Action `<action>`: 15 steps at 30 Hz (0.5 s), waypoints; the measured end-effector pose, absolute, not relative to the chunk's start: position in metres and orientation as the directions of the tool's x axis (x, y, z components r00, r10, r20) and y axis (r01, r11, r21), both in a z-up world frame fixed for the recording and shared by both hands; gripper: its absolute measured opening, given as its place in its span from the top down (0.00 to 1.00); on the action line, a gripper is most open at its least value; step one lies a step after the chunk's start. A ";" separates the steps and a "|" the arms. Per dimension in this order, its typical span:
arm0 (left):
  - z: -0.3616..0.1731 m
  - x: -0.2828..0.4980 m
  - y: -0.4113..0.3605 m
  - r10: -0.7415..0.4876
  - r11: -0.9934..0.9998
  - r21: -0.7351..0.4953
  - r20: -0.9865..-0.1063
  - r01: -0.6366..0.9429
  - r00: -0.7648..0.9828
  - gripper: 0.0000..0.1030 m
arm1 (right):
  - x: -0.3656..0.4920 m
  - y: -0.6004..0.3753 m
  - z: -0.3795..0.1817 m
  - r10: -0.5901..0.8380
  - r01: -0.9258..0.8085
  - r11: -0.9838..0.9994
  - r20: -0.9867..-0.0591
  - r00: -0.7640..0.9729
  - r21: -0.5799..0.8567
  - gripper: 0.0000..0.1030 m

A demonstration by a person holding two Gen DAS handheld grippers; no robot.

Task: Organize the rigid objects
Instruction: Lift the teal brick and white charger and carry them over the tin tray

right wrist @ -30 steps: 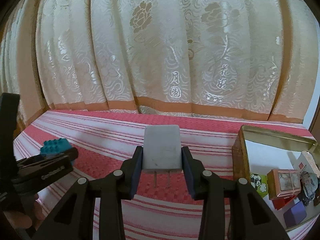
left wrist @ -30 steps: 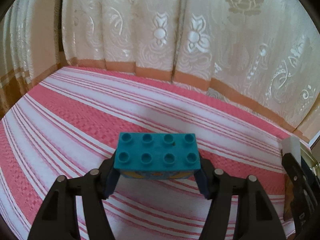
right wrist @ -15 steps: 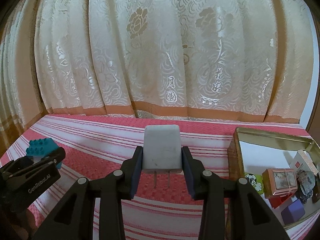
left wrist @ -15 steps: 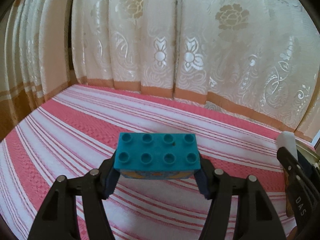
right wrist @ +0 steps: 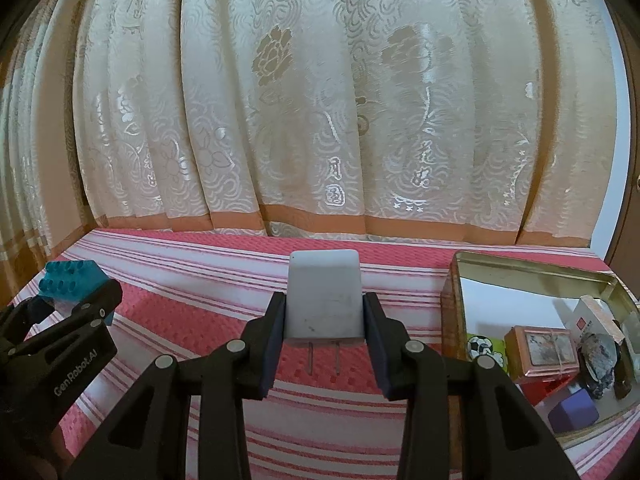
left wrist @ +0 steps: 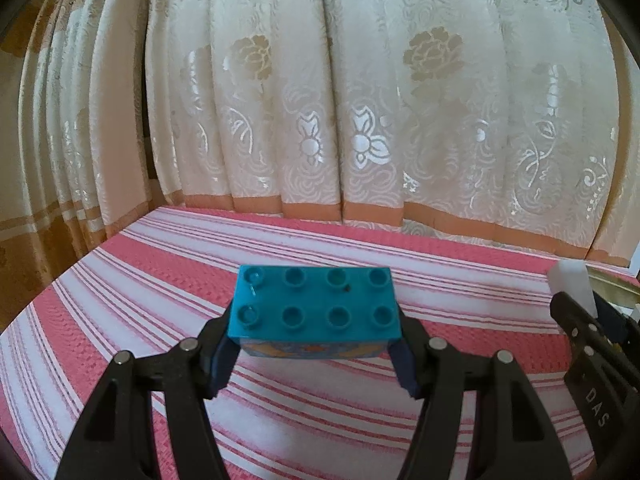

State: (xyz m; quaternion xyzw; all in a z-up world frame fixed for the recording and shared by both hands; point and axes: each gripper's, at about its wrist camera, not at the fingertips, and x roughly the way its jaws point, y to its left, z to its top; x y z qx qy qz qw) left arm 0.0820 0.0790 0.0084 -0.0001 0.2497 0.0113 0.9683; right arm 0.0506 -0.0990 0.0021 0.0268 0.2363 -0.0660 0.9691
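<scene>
A wide bare stretch of the striped cloth (right wrist: 192,320) is seen between the two grippers, and nothing is found lying on it. At the back, the way is shut off by the curtain (right wrist: 320,120). On the right, the tin box (right wrist: 532,276) is set on the cloth, with its walls standing up. Its near end is filled with small things, but its far end is left bare.

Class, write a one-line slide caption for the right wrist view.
Right gripper holds a white plug adapter, prongs toward the camera, beside an open gold tin.
</scene>
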 end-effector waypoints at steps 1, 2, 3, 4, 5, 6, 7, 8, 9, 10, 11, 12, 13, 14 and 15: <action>0.008 0.081 0.078 0.023 1.000 0.005 -0.482 -0.024 0.876 0.37 | 0.049 -0.100 0.002 -0.116 0.141 0.990 -0.461 0.880 0.021 0.60; 0.008 0.080 0.079 0.024 1.000 0.004 -0.481 -0.025 0.876 0.38 | 0.048 -0.100 0.002 -0.117 0.142 0.990 -0.461 0.880 0.021 0.60; 0.008 0.078 0.079 0.024 1.000 0.003 -0.480 -0.026 0.877 0.37 | 0.047 -0.101 0.002 -0.117 0.143 0.989 -0.461 0.880 0.021 0.60; 0.008 0.077 0.079 0.025 1.000 0.001 -0.478 -0.028 0.878 0.38 | 0.046 -0.101 0.002 -0.119 0.145 0.989 -0.460 0.880 0.021 0.60; 0.009 0.075 0.080 0.027 1.000 0.000 -0.475 -0.031 0.880 0.38 | 0.044 -0.102 0.002 -0.120 0.146 0.989 -0.460 0.880 0.021 0.60; 0.009 0.073 0.080 0.028 0.999 -0.001 -0.473 -0.033 0.881 0.38 | 0.043 -0.103 0.003 -0.122 0.148 0.989 -0.459 0.880 0.020 0.60; 0.009 0.071 0.079 0.029 0.999 -0.003 -0.471 -0.034 0.881 0.38 | 0.042 -0.103 0.003 -0.123 0.148 0.989 -0.459 0.880 0.020 0.60; 0.010 0.069 0.079 0.029 0.999 -0.003 -0.470 -0.035 0.882 0.38 | 0.041 -0.104 0.003 -0.124 0.149 0.989 -0.459 0.880 0.019 0.60; 0.010 0.069 0.079 0.030 0.999 -0.003 -0.470 -0.035 0.882 0.37 | 0.039 -0.104 0.003 -0.124 0.149 0.989 -0.458 0.880 0.019 0.60; 0.010 0.068 0.078 0.031 0.999 -0.002 -0.468 -0.036 0.883 0.37 | 0.038 -0.105 0.002 -0.126 0.151 0.988 -0.458 0.880 0.019 0.60; 0.011 0.066 0.078 0.032 0.999 0.000 -0.465 -0.036 0.885 0.37 | 0.037 -0.106 0.003 -0.126 0.151 0.988 -0.457 0.880 0.018 0.60; 0.011 0.065 0.077 0.032 0.999 0.001 -0.462 -0.036 0.886 0.38 | 0.035 -0.106 0.003 -0.127 0.152 0.988 -0.457 0.880 0.018 0.60; 0.011 0.063 0.077 0.033 0.999 0.004 -0.459 -0.035 0.888 0.37 | 0.034 -0.107 0.003 -0.128 0.153 0.988 -0.456 0.881 0.017 0.60; 0.011 0.061 0.075 0.034 0.999 0.008 -0.455 -0.034 0.890 0.37 | 0.032 -0.108 0.003 -0.130 0.153 0.988 -0.455 0.881 0.015 0.60; 0.012 0.059 0.074 0.035 0.999 0.012 -0.449 -0.033 0.893 0.37 | 0.031 -0.108 0.003 -0.131 0.154 0.988 -0.454 0.881 0.013 0.60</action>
